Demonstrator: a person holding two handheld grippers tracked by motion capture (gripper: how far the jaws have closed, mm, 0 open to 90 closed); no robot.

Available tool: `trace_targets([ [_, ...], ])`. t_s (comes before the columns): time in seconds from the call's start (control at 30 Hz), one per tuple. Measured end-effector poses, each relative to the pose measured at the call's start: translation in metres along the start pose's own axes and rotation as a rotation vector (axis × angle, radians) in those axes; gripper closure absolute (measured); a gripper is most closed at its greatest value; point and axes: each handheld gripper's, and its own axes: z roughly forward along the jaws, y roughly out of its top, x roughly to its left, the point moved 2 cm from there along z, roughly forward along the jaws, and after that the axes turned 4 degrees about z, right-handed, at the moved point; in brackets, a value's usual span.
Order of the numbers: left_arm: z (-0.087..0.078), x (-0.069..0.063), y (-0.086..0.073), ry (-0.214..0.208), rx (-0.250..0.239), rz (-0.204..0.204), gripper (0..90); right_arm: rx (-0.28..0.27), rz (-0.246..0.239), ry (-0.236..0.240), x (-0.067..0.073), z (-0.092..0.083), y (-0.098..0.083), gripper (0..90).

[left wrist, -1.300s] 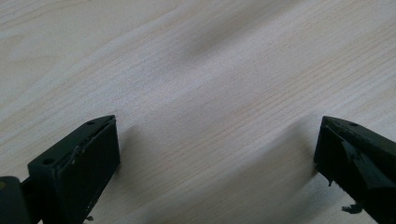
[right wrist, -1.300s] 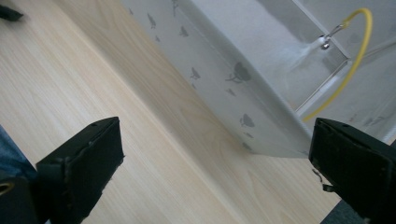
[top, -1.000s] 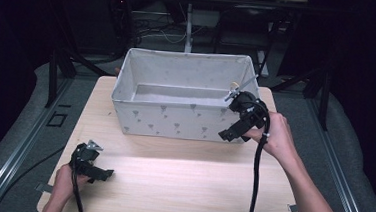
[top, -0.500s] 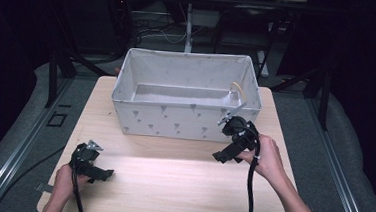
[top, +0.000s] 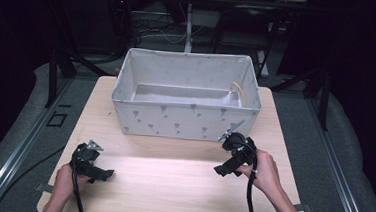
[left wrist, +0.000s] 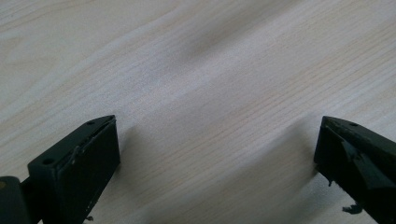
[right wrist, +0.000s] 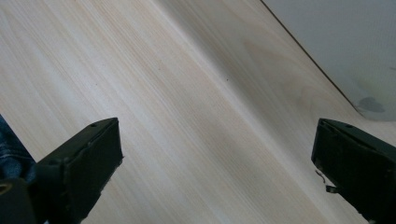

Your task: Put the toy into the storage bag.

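right gripper (top: pixel 224 169) now back from the fabric bin (top: pixel 185 117), low over the table (top: pixel 170 185), jaws wide, empty

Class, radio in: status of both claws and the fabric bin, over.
Left claw open, empty, low over table. Right claw open, empty, near fabric bin. Yellowish item in bin. Nothing in the way.

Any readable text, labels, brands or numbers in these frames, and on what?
None can be read.
The fabric bin carries only a printed pattern of small grey shapes, no lettering.
The wooden table shows plain grain in all views.
The left gripper and right gripper show no legible markings; anything on them is too small to tell.
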Motion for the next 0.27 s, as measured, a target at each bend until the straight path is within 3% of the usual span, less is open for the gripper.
trace_targets([
  [0.27, -0.0005, 0.0002, 0.0006, -0.001, -0.005, 0.000, 0.2, 0.000, 0.016, -0.024, -0.0040, 0.0078, -0.0075, 5.0],
])
